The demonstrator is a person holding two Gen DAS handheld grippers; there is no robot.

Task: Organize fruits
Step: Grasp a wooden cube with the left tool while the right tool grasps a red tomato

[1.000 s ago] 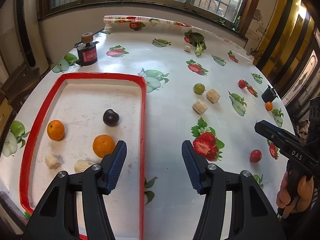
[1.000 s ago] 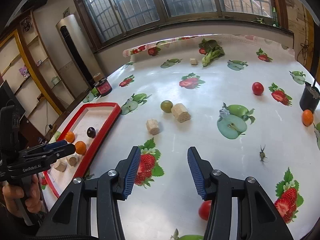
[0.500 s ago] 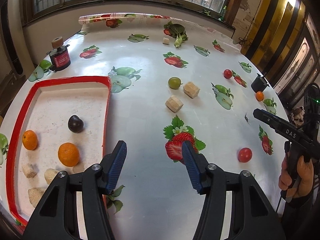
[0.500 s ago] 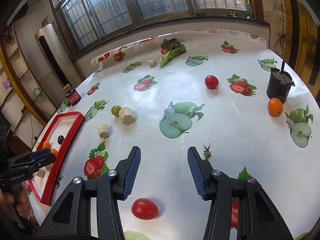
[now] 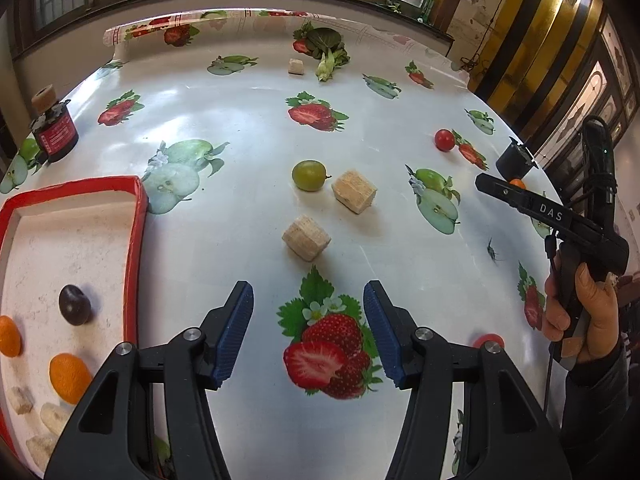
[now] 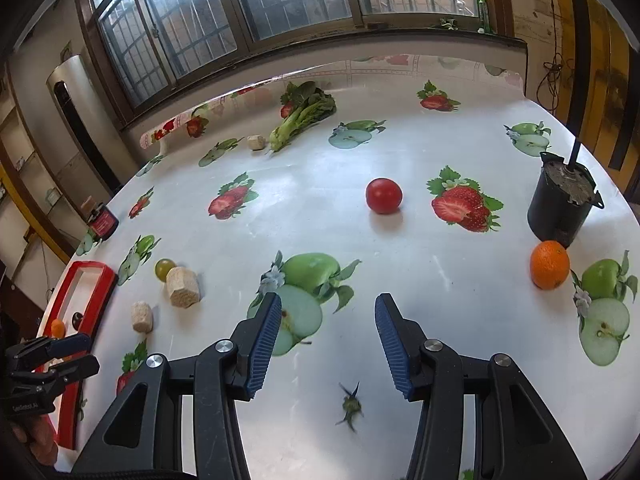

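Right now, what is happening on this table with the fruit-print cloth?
A person holds a gripper in each hand and is sorting fruit into the red-rimmed white tray. The left gripper and right gripper are both open and empty. The round green fruit, red tomato and loose orange lie outside the tray.

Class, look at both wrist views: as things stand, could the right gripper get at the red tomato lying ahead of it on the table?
Probably yes. The right gripper is open and empty, and the red tomato lies ahead on bare tablecloth, apart from the black pot and orange. Nothing stands between.
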